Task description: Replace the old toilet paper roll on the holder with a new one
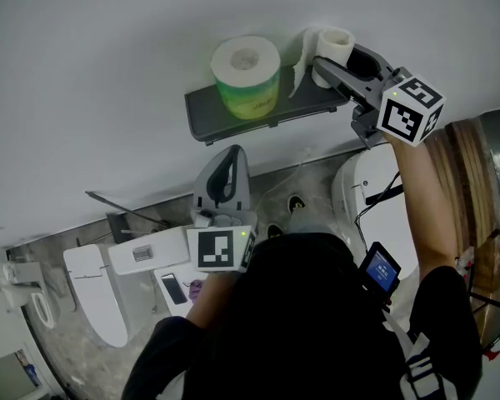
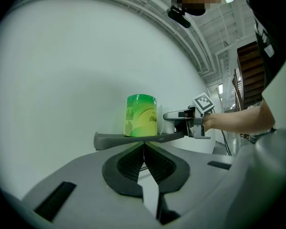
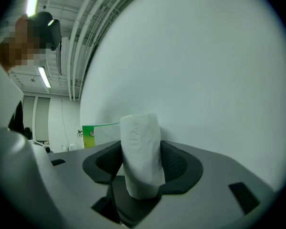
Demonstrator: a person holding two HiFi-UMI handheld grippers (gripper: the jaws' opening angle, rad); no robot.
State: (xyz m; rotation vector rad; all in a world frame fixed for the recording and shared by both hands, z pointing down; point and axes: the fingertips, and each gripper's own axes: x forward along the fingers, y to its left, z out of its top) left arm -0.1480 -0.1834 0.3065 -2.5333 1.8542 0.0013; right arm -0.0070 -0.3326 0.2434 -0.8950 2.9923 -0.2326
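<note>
**Toilet paper: old roll [image 1: 334, 48] in the right fingers, new roll [image 1: 245, 75] waiting on the shelf**

At the left, the left gripper [image 1: 231, 158] hangs below the wall shelf [image 1: 202, 107], well apart from it. Its fingers are pressed together with nothing between them. On the shelf's left half stands the new roll, upright in its green wrapper and untouched. At the shelf's right end, the right gripper [image 1: 337, 63] has its fingers part-way open and clamped on the old roll. This is a thin white roll with its hollow core facing up and a loose tail of paper [image 1: 302, 57] hanging on its left side. Whether its base touches the shelf cannot be told.

Judged from this, the step in hand is taking the old roll away, and fitting the new one has not begun. The next move calls for carrying the old roll clear and setting it down without brushing the green roll near it. After that comes a grip across the new roll's width, which needs much wider fingers. The free left gripper looks well placed for that.

No table-like surface shows; the dark grey shelf, fixed to a plain pale wall, is the only support. Below is a mottled, stone-like floor [image 1: 317, 173]. On it are a white toilet [image 1: 96, 294] at the left, a phone-like slab [image 1: 173, 288] beside it, and a second white toilet [image 1: 375, 186] at the right. Wooden boards [image 1: 467, 165] stand at the far right edge
</note>
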